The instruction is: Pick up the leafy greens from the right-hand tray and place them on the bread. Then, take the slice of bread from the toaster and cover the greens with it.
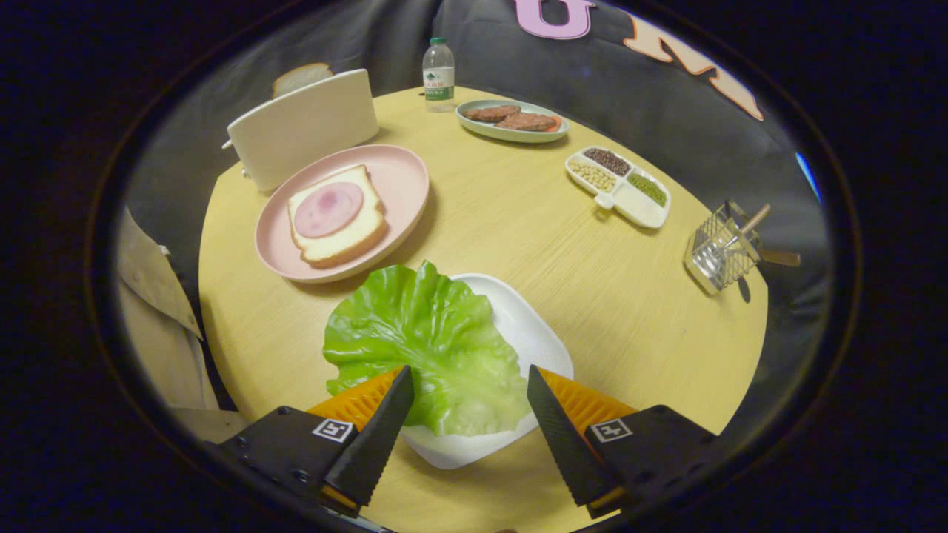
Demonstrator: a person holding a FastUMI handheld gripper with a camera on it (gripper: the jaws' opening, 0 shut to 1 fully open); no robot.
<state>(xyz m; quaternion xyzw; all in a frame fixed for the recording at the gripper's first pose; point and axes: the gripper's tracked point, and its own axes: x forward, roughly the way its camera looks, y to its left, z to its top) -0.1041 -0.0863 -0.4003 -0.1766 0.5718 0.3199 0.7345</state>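
Note:
A green lettuce leaf [429,340] lies on a white tray [529,326] just ahead of my fingers, its near part between them. My gripper [470,381] is open, one finger on each side of the leaf, neither pressing on it. Beyond the leaf, a pink plate [404,178] carries a slice of bread [339,215] topped with a round slice of ham [329,209]. Behind the plate stands a cream toaster [304,126] with a slice of bread [300,76] sticking out of its top.
A round yellow table [518,222] holds everything. Far back stand a water bottle [438,72] and a green plate with meat patties [512,120]. A divided dish of beans [618,185] and a wire utensil holder [722,248] sit further right. A person's beige sleeve [152,311] is beside the table.

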